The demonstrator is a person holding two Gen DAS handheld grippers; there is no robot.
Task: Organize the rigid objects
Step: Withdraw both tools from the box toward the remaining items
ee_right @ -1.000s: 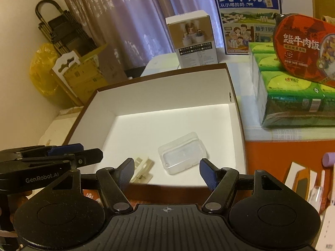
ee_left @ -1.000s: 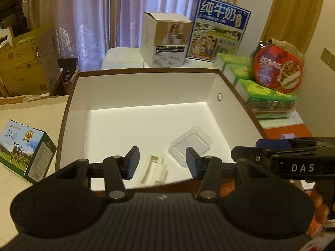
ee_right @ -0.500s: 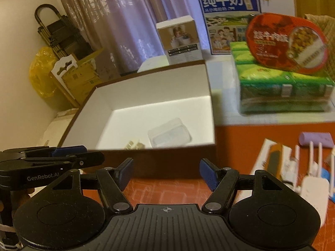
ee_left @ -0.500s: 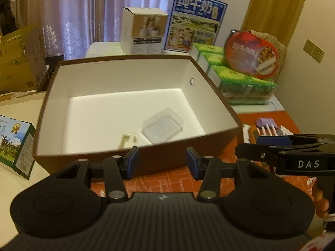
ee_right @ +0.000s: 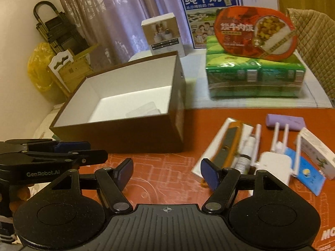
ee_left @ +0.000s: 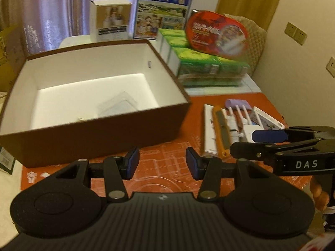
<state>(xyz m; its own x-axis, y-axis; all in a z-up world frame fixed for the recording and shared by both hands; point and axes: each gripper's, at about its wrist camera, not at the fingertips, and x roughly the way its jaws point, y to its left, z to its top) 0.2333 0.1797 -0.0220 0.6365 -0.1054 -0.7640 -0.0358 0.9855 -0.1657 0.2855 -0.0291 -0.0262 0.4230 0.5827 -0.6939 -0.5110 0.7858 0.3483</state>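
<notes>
Hovering over the orange mat, both grippers are standing spread and empty — the left gripper [ee_left: 161, 163] narrowly, the right gripper [ee_right: 166, 174] wider. Loose items are waiting at two o'clock: a yellow cutter [ee_right: 227, 144], a white router [ee_right: 272, 159], a purple case [ee_right: 284, 121]. The box [ee_left: 100, 133], at eleven o'clock, is already holding a clear tray [ee_left: 118, 106]. A hasty pinch on the crowded router could be snagging its antennas or nudging its neighbours. Compared with a second ago, both views are sitting farther back from the box — its floor filled them then.
</notes>
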